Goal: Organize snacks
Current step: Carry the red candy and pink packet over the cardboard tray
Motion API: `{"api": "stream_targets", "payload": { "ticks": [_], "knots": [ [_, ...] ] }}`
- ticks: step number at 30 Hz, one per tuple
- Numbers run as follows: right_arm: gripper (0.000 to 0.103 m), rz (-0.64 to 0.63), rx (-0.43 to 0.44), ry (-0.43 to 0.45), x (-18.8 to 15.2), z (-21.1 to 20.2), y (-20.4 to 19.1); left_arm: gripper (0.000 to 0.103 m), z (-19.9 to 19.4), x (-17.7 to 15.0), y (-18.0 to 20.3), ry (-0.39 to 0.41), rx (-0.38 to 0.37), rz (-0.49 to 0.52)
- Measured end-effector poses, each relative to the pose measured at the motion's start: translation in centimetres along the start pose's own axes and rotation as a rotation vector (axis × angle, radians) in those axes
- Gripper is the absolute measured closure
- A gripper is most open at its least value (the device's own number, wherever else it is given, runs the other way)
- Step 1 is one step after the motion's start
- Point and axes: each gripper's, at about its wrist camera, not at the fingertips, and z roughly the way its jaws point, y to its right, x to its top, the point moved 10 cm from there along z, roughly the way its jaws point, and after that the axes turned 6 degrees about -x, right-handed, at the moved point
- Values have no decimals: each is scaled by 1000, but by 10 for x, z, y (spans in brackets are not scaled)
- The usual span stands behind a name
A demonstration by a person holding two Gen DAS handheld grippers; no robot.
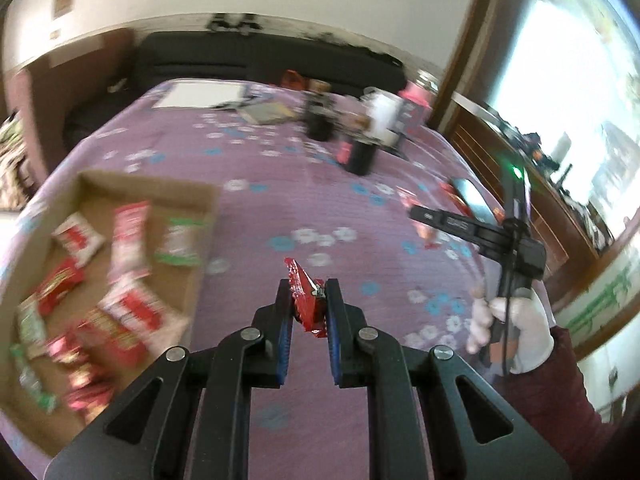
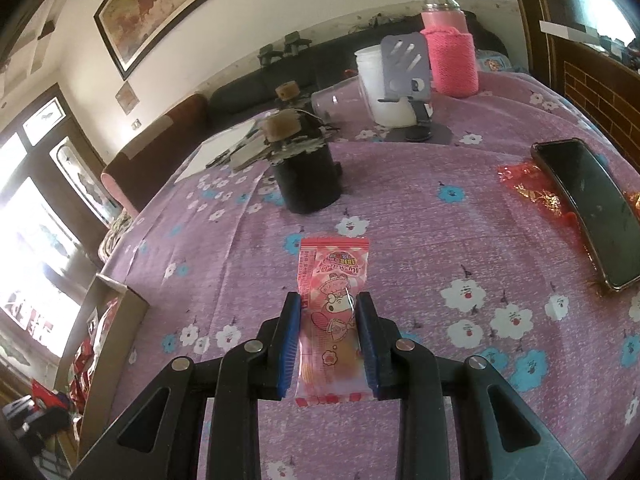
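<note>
Right tool [image 2: 328, 300] straddles pink snack packet [image 2: 332, 312], print unreadable.

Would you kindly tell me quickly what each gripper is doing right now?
Left gripper: shut on the red snack packet.
Right gripper: around the pink snack packet; firm grip cannot be told.

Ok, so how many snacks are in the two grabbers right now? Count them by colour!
Red: 1, the red packet pinched in the left gripper
Pink: 1, the pink packet between the fingers of the right gripper
Total: 2
</note>
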Motion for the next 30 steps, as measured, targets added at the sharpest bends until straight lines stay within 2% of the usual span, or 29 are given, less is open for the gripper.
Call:
{"api": "stream_targets", "payload": {
  "ticks": [7, 13, 20, 30],
  "knots": [
    [74, -23, -29, -15, -13, 2, -13, 90, -52, -11, -80, 72, 92, -132],
    [74, -96, 26, 0, -25, -29, -67, 90, -75, -33, -139, 91, 130, -250],
    [75, -215, 106, 0, -35, -53, -151, 90, -82, -50, -164, 96, 112, -322],
    [75, -318, 207, -106, -70, -37, -256, 90, -68, -64, -175, 46, 75, -359]
  ]
}}
